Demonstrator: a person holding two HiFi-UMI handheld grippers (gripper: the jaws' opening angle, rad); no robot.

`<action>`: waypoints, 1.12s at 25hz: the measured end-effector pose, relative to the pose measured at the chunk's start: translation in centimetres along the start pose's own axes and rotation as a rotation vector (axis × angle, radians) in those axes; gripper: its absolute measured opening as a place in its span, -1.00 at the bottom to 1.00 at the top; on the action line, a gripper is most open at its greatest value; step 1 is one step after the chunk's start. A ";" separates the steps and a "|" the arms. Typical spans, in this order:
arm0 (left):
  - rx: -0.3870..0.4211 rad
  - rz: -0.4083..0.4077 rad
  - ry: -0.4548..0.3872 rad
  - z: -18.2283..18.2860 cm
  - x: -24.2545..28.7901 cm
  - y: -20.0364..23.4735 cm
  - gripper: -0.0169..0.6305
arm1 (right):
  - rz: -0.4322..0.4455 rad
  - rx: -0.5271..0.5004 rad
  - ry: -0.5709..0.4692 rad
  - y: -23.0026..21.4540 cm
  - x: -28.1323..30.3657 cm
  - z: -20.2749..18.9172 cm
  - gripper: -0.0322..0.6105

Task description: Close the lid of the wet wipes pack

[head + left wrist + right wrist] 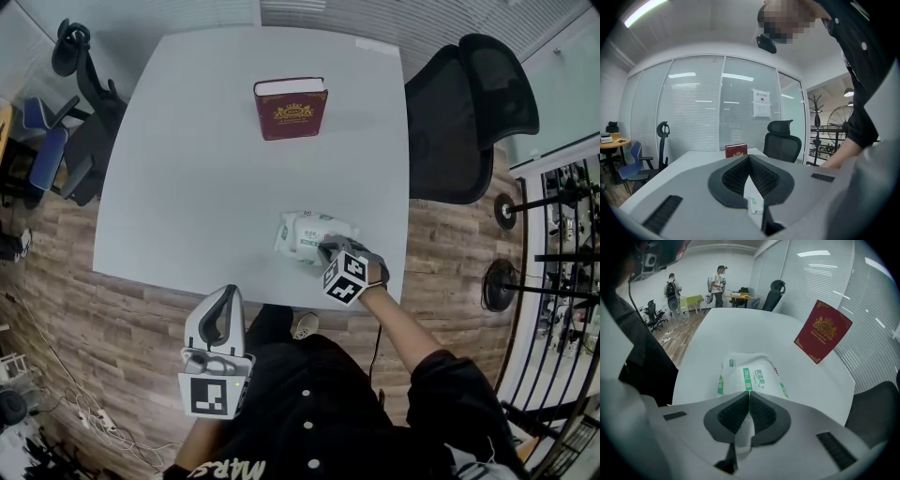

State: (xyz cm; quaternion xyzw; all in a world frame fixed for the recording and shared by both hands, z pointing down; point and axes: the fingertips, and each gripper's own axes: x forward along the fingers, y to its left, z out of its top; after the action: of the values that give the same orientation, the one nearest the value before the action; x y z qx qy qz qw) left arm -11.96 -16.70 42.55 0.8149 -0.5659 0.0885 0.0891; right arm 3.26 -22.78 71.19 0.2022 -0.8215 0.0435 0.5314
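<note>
The wet wipes pack [309,234] is white with green print and lies flat near the white table's front edge. In the right gripper view the pack [752,373] sits just beyond the jaws with its green label up. My right gripper [325,249] points steeply down at the pack's near end. Its jaws [749,394] are shut tip to tip over the label, and I see nothing pinched between them. The jaws hide the lid itself. My left gripper [227,292] hangs off the table's front edge, left of the pack, shut and empty [749,157].
A dark red book [291,109] stands at the far side of the table [187,187]. A black office chair [469,112] is at the table's right and another chair [66,141] at its left. People stand far off in the room in the right gripper view.
</note>
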 end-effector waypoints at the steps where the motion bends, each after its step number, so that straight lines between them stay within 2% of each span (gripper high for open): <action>1: 0.000 0.000 -0.003 0.1 0.0 0.0 -0.91 | 0.003 0.005 0.007 0.0 0.1 0.0 -0.80; 6: 0.001 0.003 -0.002 0.0 0.1 0.0 -0.91 | 0.048 0.072 0.024 -0.1 0.2 0.0 -0.80; 13: 0.001 0.006 -0.016 0.2 0.0 -0.1 -0.91 | 0.097 0.010 0.105 0.0 0.5 0.1 -0.80; 21: 0.012 -0.006 -0.057 1.5 0.0 -0.6 -0.91 | 0.064 0.081 -0.030 -0.7 -0.7 0.2 -0.80; 28: 0.016 -0.036 -0.090 2.4 0.5 -1.4 -0.91 | -0.008 0.201 -0.201 -2.8 -5.5 1.7 -0.80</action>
State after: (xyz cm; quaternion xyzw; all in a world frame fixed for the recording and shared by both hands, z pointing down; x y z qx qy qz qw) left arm -10.40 -17.27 40.26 0.8287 -0.5538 0.0547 0.0589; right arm 4.82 -24.24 65.15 0.2610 -0.8613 0.1030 0.4236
